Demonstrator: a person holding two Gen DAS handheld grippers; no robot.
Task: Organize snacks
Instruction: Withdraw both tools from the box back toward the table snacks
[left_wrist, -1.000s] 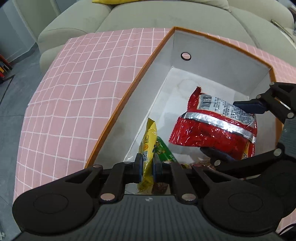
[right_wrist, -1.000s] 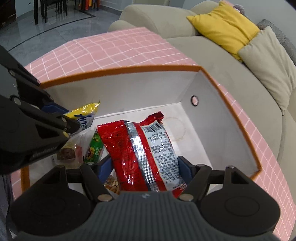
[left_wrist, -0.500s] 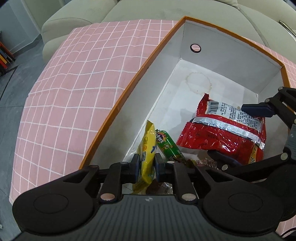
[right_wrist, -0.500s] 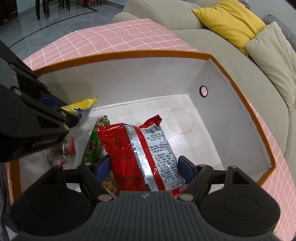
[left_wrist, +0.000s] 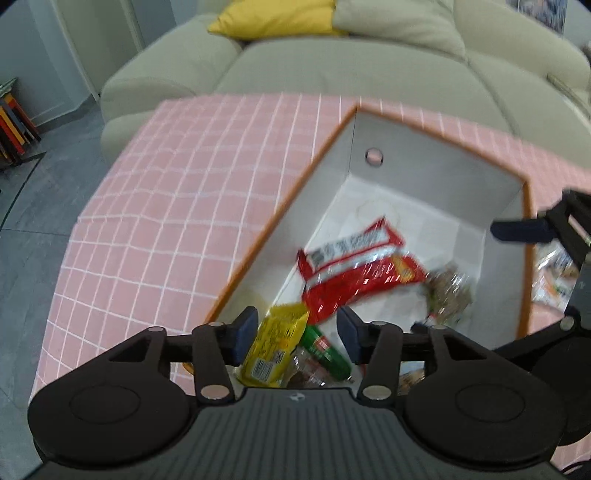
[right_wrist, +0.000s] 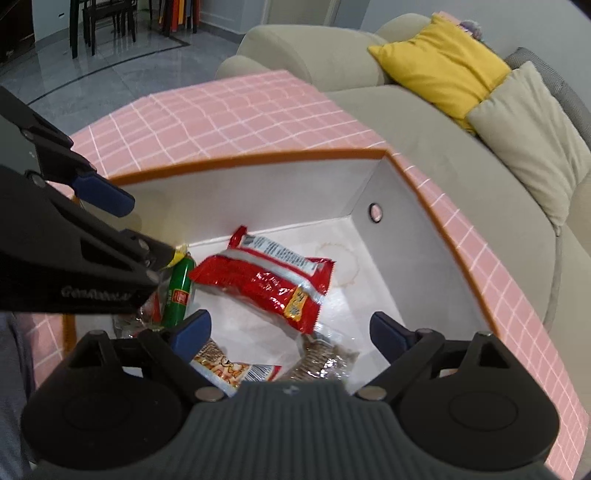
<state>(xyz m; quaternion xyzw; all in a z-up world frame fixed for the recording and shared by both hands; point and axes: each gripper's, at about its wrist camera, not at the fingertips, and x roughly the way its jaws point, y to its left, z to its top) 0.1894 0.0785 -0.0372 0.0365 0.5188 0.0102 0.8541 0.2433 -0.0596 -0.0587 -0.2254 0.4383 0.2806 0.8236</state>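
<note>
An orange-rimmed white box (left_wrist: 258, 240) (right_wrist: 258, 158) stands on the pink checked cloth. My left gripper (left_wrist: 297, 328) hovers over its near corner, jaws opening. A yellow snack packet (left_wrist: 273, 347) sits loose between them, close to the left pad and not pressed. My right gripper (right_wrist: 290, 328) is over the box, jaws opening wide with nothing gripped. The red snack packet (right_wrist: 269, 280) (left_wrist: 354, 269) lies tilted on the box floor beyond the pads. A green packet (right_wrist: 179, 291) (left_wrist: 325, 350) lies beside it. In the right wrist view the left gripper covers most of the yellow packet.
Clear packets of brown snacks (right_wrist: 325, 358) (left_wrist: 447, 291) and a peanut packet (right_wrist: 229, 369) lie in the box. Another packet (left_wrist: 554, 273) lies outside its right wall. A beige sofa (left_wrist: 332, 62) with a yellow cushion (right_wrist: 439, 62) stands behind the table.
Both grippers went from shut on their packets to open and rose. The yellow packet slipped free between the left jaws. The red packet dropped from the right jaws onto the box floor.
</note>
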